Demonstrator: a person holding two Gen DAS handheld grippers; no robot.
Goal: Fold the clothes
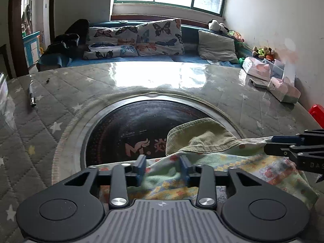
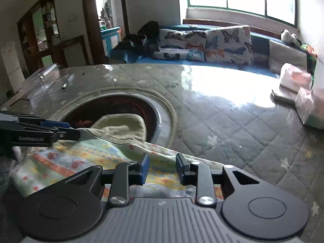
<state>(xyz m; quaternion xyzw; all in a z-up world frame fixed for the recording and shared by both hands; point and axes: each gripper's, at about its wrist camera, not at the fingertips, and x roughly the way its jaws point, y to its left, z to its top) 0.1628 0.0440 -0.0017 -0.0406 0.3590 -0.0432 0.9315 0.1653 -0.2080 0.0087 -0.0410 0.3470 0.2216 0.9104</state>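
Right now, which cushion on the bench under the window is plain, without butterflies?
The grey-green cushion at the right end, near the stuffed toys. The others, the butterfly cushions to its left, carry printed butterflies on white fabric.

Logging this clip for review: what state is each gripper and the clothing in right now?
left gripper: open, over the cloth, not clamping.
right gripper: open, over the cloth edge.
patterned garment: rumpled, unfolded, on the table.
green corduroy piece: overlapping the round black plate.
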